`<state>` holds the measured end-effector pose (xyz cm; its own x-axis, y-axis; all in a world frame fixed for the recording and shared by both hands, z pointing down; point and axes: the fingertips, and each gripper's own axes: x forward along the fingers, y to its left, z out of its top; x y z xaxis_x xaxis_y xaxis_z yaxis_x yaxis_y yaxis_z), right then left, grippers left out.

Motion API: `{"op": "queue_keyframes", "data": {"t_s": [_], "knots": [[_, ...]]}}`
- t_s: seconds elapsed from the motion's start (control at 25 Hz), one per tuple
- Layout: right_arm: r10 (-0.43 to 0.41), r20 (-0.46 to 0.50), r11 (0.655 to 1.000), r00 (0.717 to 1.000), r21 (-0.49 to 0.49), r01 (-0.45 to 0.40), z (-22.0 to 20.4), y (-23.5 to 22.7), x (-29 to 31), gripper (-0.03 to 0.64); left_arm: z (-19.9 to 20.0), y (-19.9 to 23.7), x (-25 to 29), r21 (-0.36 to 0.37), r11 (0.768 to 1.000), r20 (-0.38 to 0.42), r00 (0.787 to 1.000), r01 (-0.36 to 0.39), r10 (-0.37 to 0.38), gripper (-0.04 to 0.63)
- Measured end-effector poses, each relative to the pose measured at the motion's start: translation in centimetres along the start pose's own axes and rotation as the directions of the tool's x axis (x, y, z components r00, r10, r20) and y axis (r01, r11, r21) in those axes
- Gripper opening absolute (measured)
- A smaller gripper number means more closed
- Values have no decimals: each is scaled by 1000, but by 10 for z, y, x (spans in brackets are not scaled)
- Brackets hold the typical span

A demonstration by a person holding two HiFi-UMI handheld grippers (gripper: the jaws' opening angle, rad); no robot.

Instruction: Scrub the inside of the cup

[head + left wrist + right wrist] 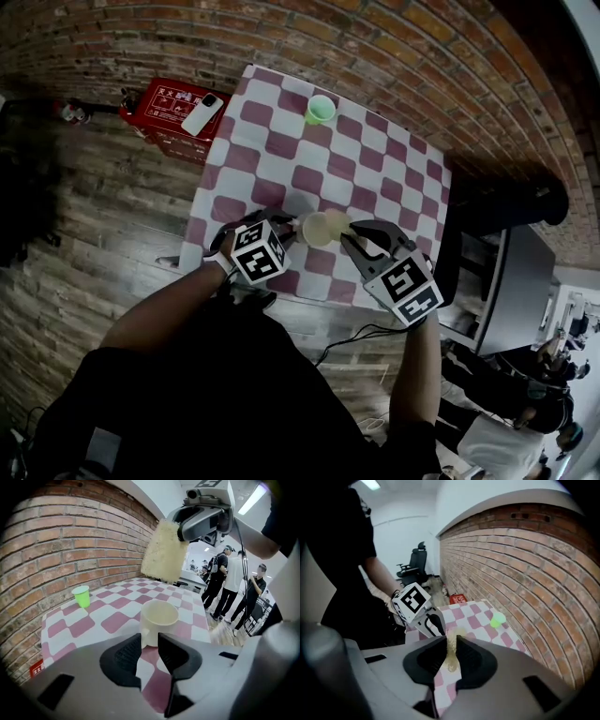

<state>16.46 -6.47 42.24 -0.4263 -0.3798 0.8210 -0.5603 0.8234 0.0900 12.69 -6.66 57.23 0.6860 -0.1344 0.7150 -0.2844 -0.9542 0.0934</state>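
Observation:
A cream cup [318, 230] [159, 618] stands upright over the near part of the checkered table [281, 145], mouth up and empty. My left gripper [292, 235] [149, 645] is shut on its near side at the handle. My right gripper [350, 235] [451, 651] is shut on a pale yellow sponge [338, 222] [164, 552] [452, 654]. In the left gripper view the sponge hangs above and just behind the cup's rim, outside the cup. The right gripper view shows the left gripper's marker cube [412, 599] just beyond the sponge.
A small green cup [320, 110] [82, 596] [497, 619] stands at the table's far side near the brick wall. A red box [169, 117] with a phone [202, 114] on it sits left of the table. Several people [229, 585] stand beyond the table's right edge.

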Motion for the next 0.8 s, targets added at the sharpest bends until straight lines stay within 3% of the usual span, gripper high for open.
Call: {"op": "queue_keyframes", "data": {"t_s": [0.2,0.32,0.44,0.6,0.68,0.8], "knots": [[83,-203,965,976,-228,-129,-39,23,52,72,2,-3,-1,10,1000,1,1000,7,-7,120],[81,-250,959,965,-243,-143,-54,23,87,72,-2,0,-3,-3,1000,-3,1000,-1,1,120],[102,-296,965,950,-201,-166,-72,22,113,72,-4,2,-5,-9,1000,-6,1000,-6,6,120],[243,-289,968,926,6,-252,-82,25,125,72,-6,6,-6,-3,1000,-12,1000,-11,11,120],[314,-248,949,916,73,-305,-77,24,116,72,-7,6,-6,-3,1000,-11,1000,-11,11,120],[420,-109,902,901,160,-401,-53,21,86,72,-7,6,-5,-4,1000,-11,1000,-9,9,120]]}}
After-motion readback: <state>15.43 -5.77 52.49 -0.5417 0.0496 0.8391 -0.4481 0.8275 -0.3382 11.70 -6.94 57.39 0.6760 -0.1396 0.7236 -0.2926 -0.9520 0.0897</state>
